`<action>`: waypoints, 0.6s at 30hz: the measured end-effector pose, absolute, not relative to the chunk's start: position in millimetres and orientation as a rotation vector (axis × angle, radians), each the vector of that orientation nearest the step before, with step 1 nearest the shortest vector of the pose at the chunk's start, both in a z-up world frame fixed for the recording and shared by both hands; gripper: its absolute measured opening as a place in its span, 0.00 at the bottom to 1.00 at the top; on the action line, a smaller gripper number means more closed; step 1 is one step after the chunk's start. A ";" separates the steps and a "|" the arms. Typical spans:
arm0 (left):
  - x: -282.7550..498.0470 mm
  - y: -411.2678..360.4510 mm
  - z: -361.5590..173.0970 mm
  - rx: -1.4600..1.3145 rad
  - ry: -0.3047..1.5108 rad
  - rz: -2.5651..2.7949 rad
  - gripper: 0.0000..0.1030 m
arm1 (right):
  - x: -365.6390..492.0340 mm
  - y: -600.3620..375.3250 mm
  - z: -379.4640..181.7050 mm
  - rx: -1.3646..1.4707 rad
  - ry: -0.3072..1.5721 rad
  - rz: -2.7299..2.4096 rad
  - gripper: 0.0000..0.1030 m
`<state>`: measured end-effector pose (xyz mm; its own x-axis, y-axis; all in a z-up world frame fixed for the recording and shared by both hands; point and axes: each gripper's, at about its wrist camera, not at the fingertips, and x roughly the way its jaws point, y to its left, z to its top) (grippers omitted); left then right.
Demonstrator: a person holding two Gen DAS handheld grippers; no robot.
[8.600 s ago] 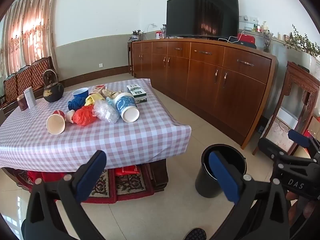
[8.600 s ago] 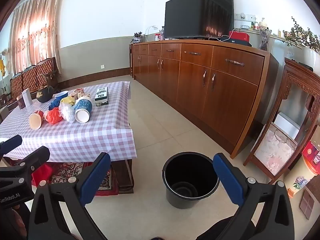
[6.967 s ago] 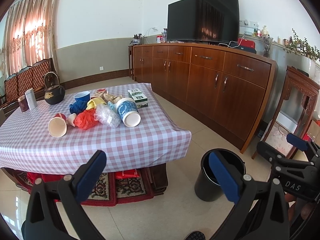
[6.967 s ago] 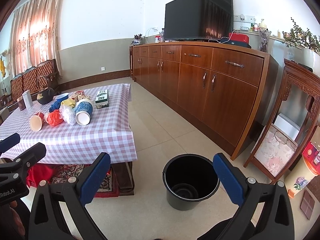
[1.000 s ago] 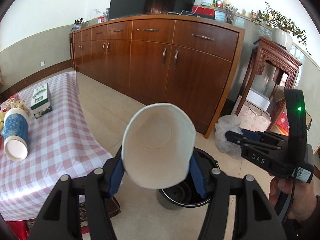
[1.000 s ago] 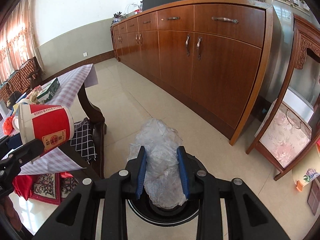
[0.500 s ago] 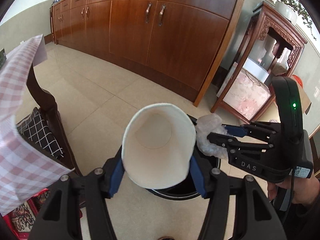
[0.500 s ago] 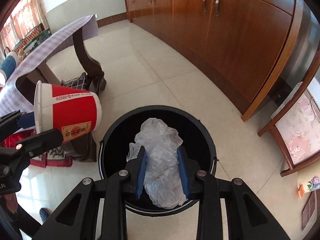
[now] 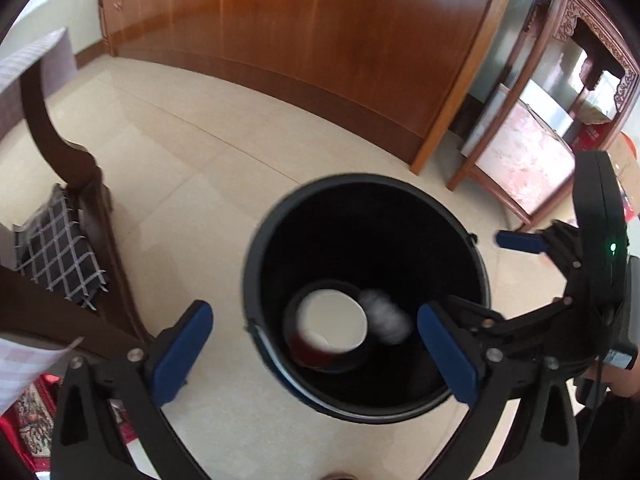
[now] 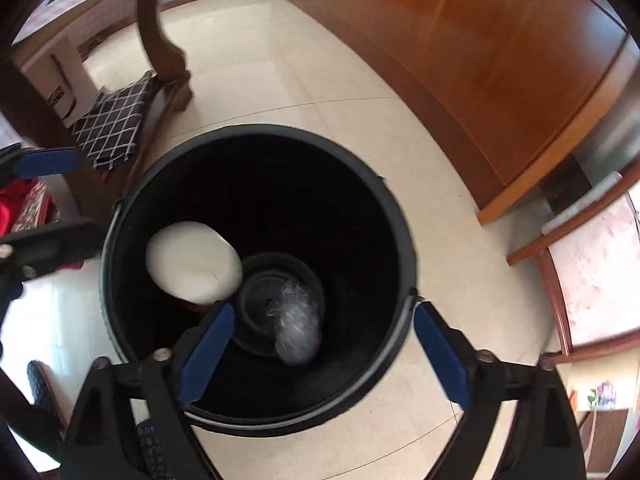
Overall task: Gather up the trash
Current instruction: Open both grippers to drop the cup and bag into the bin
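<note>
In the black bin [image 9: 256, 256], a red-sided paper cup [image 9: 332, 330].

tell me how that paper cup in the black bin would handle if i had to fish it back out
The paper cup looks thin-walled and empty, so it is probably light and easy to crush in the jaws. It lies on its side in the black bin, so a nudge would likely roll it. The crumpled plastic bag next to it should give way softly.

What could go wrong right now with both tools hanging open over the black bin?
1. The paper cup and plastic wrap look blurred inside the black bin, so they may bounce before settling.
2. The left tool and right tool sit close above the rim; one could clip it, or the other tool, when lifted away.
</note>
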<state>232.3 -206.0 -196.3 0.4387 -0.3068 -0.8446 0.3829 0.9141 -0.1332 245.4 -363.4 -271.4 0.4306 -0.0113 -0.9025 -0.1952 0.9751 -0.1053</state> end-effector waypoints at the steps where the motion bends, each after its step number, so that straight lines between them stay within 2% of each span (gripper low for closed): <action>1: 231.2 -203.9 -194.9 0.088 1.024 -0.416 1.00 | 244.8 -367.6 -269.6 -0.196 1.112 0.098 0.96; 4: 227.6 -202.4 -187.4 0.102 1.005 -0.377 1.00 | 242.5 -376.1 -260.1 -0.157 1.084 0.048 1.00; 18: 193.6 -187.4 -133.9 0.081 0.880 -0.346 1.00 | 211.8 -375.1 -187.0 -0.114 0.898 -0.063 1.00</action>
